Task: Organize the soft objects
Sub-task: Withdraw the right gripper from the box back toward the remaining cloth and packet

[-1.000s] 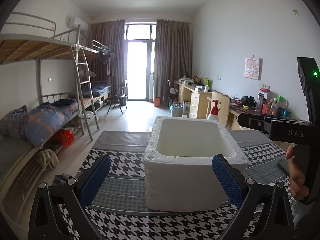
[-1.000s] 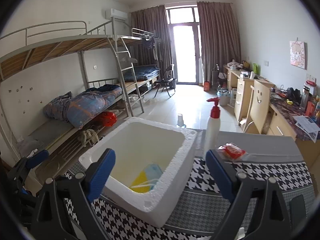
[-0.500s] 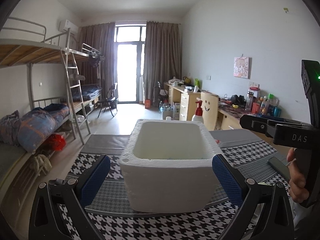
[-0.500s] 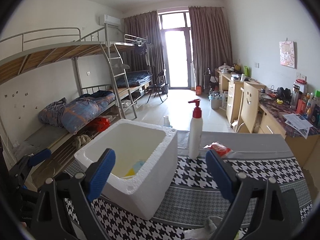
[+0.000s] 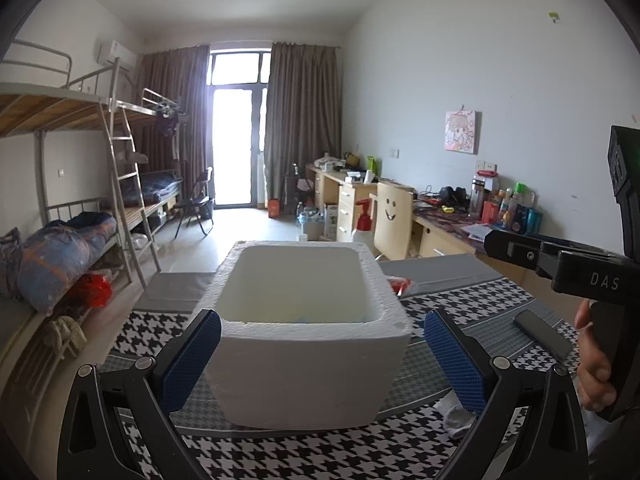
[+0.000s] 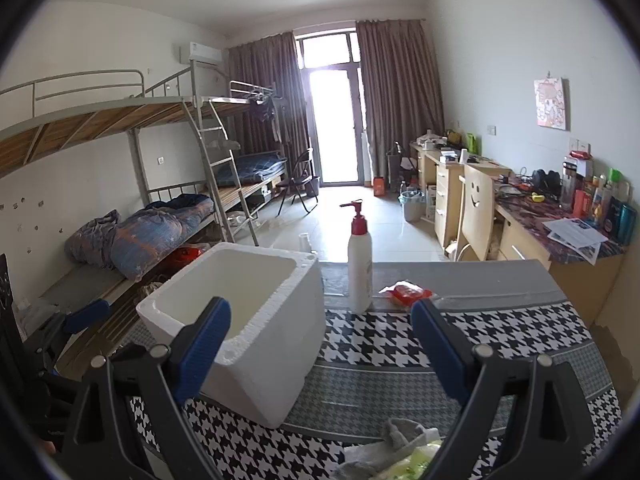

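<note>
A white foam box point(image 5: 308, 344) stands on the houndstooth tablecloth point(image 5: 280, 456), seen also in the right wrist view as the foam box point(image 6: 264, 344). A sliver of blue shows inside it; the rest of its contents are hidden. My left gripper point(image 5: 322, 356) is open, its blue pads either side of the box's near wall, pulled back from it. My right gripper point(image 6: 320, 344) is open and empty, right of the box. Below it lie a grey-white sock point(image 6: 400, 434) and a yellow-green soft item point(image 6: 416, 464). A pale sock point(image 5: 456, 420) lies by the left gripper's right finger.
A pump bottle point(image 6: 359, 264) with a red top stands behind the box, a red packet point(image 6: 406, 292) beside it. A dark phone point(image 5: 542, 334) lies on the cloth at right. A hand point(image 5: 594, 360) holds the right gripper's handle. Bunk beds left, desks right.
Both grippers have drawn back and risen from the box, which now looks smaller and farther. The socks and yellow-green item have come into view at the near edge. Both stay open.
</note>
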`<state>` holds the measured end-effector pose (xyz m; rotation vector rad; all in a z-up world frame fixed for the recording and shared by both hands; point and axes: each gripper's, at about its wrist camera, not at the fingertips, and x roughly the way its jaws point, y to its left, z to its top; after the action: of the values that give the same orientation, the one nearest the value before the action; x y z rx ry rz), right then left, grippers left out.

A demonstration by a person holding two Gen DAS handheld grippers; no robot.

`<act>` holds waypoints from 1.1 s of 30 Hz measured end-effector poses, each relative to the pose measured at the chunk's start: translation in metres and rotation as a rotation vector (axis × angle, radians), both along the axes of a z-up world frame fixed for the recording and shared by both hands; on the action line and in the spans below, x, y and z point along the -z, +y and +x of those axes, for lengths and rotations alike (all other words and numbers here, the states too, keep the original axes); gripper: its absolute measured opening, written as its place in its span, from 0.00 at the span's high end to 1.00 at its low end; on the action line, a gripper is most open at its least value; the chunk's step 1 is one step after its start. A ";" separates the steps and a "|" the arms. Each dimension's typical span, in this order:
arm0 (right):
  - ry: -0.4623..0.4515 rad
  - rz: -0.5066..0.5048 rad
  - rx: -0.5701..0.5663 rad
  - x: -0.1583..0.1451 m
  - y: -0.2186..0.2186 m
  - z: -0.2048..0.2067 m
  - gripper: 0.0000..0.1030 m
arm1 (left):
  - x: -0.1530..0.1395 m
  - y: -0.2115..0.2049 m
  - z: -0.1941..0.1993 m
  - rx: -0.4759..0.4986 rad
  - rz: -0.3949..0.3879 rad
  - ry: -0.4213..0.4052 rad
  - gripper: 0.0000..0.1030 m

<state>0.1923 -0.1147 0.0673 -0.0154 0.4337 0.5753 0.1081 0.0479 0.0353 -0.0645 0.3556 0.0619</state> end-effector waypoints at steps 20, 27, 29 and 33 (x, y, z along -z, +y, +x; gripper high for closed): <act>-0.006 0.006 0.103 0.005 -0.042 -0.014 0.09 | 0.005 -0.041 0.006 0.118 0.006 0.012 0.01; -0.011 0.015 0.130 0.005 -0.055 -0.020 0.09 | 0.009 -0.053 0.006 0.153 0.003 0.020 0.01; -0.012 0.011 0.137 0.006 -0.058 -0.021 0.09 | 0.010 -0.056 0.006 0.161 0.006 0.020 0.01; -0.007 0.011 0.149 0.009 -0.063 -0.025 0.09 | 0.013 -0.063 0.009 0.180 0.014 0.029 0.01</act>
<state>0.1677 -0.1777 0.0580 0.0249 0.4212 0.4309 0.1167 -0.0148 0.0228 -0.0177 0.3888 -0.1127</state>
